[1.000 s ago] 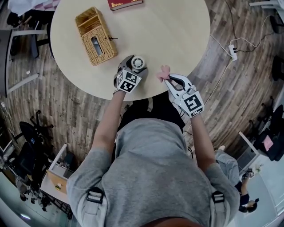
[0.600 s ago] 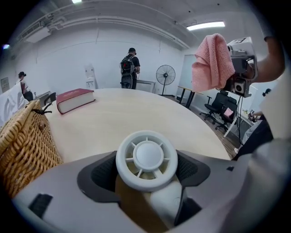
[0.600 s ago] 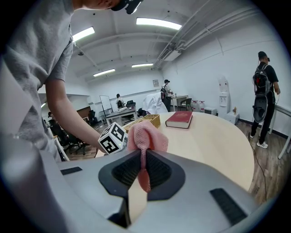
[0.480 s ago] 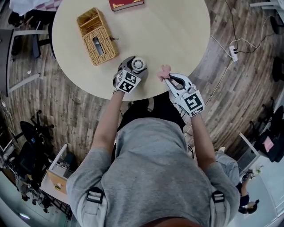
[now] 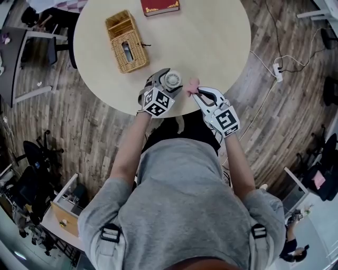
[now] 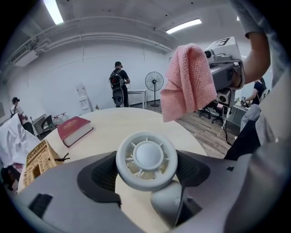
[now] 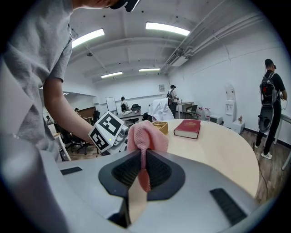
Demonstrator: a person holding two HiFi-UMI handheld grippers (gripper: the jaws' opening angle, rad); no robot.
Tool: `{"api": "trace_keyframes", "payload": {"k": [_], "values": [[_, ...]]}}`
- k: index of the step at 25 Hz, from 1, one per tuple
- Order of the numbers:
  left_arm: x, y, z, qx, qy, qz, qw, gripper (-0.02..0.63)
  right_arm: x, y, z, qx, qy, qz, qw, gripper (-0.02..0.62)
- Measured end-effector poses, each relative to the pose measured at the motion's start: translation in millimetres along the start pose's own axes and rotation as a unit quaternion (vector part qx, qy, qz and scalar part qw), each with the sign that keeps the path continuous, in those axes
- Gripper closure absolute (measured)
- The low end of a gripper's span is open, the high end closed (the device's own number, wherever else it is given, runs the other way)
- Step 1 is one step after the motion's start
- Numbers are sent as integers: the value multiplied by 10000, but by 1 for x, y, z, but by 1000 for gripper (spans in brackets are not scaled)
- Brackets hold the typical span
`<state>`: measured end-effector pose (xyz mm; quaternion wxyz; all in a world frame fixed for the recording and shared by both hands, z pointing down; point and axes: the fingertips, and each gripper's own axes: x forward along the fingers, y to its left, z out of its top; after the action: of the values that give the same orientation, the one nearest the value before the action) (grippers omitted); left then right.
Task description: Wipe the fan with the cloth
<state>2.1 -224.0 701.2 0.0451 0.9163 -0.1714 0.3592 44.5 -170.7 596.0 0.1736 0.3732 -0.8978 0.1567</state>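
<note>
A small white fan sits between the jaws of my left gripper, which is shut on it and holds it off the round table. In the left gripper view the fan's round grille fills the gap, with both pads against its sides. My right gripper is shut on a pink cloth, just right of the fan. That cloth hangs above and to the right of the fan. In the right gripper view the cloth bunches above the shut jaws.
A wicker basket stands on the table's left part and a red book lies at its far edge. A power strip with cables lies on the wooden floor to the right. Chairs and desks stand at the left.
My left gripper has risen with the fan in it. The right gripper with the cloth has moved a little up and towards the fan.
</note>
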Motion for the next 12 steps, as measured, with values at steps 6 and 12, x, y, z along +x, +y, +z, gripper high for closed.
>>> {"api": "trace_keyframes", "payload": {"k": [6, 12], "values": [[-41, -13, 16, 159, -174, 179, 9996, 216, -1, 33, 11, -145, -136, 68, 9998, 560], [-84, -32, 27, 390, -234, 350, 9983, 216, 0, 72, 21, -325, -237, 140, 9991, 560]]}}
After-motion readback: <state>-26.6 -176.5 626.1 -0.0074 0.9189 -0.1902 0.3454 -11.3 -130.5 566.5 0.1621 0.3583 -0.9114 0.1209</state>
